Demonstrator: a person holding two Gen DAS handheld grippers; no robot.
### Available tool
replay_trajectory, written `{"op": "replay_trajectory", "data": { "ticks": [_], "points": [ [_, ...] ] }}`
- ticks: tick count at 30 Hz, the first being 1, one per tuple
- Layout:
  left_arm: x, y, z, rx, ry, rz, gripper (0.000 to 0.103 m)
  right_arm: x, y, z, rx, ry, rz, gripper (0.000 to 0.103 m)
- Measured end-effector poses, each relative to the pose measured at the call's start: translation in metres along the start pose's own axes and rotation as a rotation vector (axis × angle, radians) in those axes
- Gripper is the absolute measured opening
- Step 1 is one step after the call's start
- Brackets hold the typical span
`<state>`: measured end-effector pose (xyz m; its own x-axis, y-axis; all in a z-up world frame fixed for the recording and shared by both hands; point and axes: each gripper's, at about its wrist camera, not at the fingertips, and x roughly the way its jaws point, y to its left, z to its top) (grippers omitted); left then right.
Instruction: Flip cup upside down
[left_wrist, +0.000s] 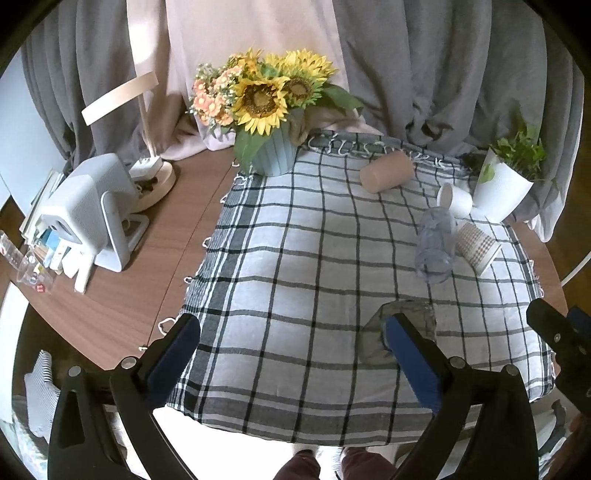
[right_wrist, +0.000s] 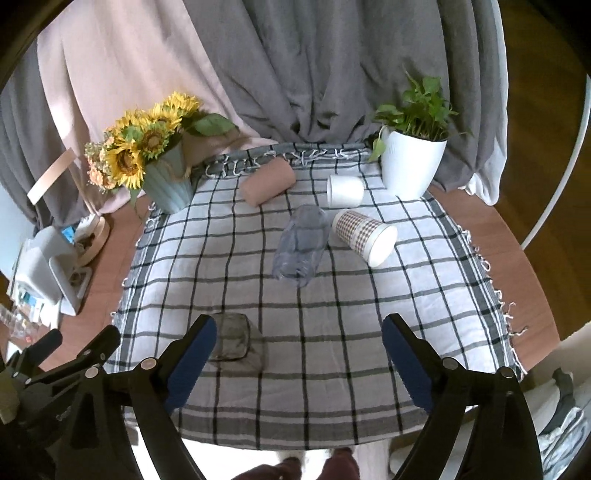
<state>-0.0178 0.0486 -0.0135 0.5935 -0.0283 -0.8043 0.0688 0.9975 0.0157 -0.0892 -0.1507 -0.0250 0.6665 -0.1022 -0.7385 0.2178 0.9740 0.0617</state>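
Several cups lie on a checked cloth (left_wrist: 295, 258) (right_wrist: 332, 314). A dark smoky glass cup (left_wrist: 402, 334) (right_wrist: 236, 341) sits nearest, by my left gripper's right finger. A clear bluish cup (left_wrist: 435, 245) (right_wrist: 301, 245), a houndstooth paper cup (left_wrist: 476, 245) (right_wrist: 364, 236), a white cup (left_wrist: 454, 199) (right_wrist: 345, 191) and a pink cup (left_wrist: 388, 171) (right_wrist: 267, 182) lie on their sides farther back. My left gripper (left_wrist: 291, 332) is open and empty. My right gripper (right_wrist: 299, 328) is open and empty, to the right of the dark cup.
A sunflower pot (left_wrist: 273, 155) (right_wrist: 170, 184) stands at the cloth's far left corner, a white plant pot (left_wrist: 506, 188) (right_wrist: 412, 166) at the far right. A lamp base (left_wrist: 155, 181) and a grey device (left_wrist: 88, 214) stand on the wooden table (left_wrist: 147, 288) at left. Grey curtains hang behind.
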Motion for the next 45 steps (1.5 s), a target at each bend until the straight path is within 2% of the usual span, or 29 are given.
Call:
{"op": "replay_trajectory", "data": {
  "ticks": [12,24,45],
  "points": [
    [-0.014,0.001,-0.001,-0.005,-0.027,0.019,0.103,-0.009,-0.002,-0.003,0.006,-0.003,0.028,0.091],
    [-0.022,0.001,0.001,0.014,-0.055,0.010,0.103,-0.019,0.002,-0.004,0.012,-0.030,0.016,0.091],
    [-0.019,0.000,0.001,0.016,-0.048,0.000,0.103,-0.014,0.003,-0.006,0.007,-0.017,0.014,0.091]
  ]
}}
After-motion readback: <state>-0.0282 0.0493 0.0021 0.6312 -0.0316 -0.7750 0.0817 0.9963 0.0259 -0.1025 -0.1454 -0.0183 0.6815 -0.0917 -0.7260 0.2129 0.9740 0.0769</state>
